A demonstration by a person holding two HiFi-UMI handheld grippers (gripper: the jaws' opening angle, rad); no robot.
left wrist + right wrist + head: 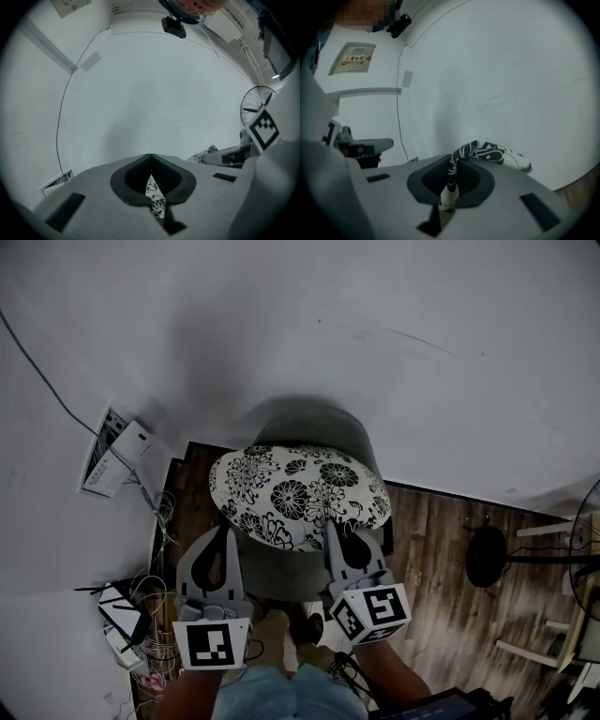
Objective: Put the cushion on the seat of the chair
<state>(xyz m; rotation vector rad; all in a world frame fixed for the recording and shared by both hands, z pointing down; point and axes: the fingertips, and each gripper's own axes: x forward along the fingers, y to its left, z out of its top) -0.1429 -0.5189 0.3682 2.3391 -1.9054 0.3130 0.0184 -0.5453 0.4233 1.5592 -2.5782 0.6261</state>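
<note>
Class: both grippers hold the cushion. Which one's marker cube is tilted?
The right gripper: its cube sits askew, showing two marker faces. The left gripper shows one, square-on. Both pinch the cushion.

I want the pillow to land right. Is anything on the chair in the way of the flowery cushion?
Nothing visible is. The left gripper and right gripper are shut on the near edge of the cushion, which is over the grey chair and covers most of it.
</note>
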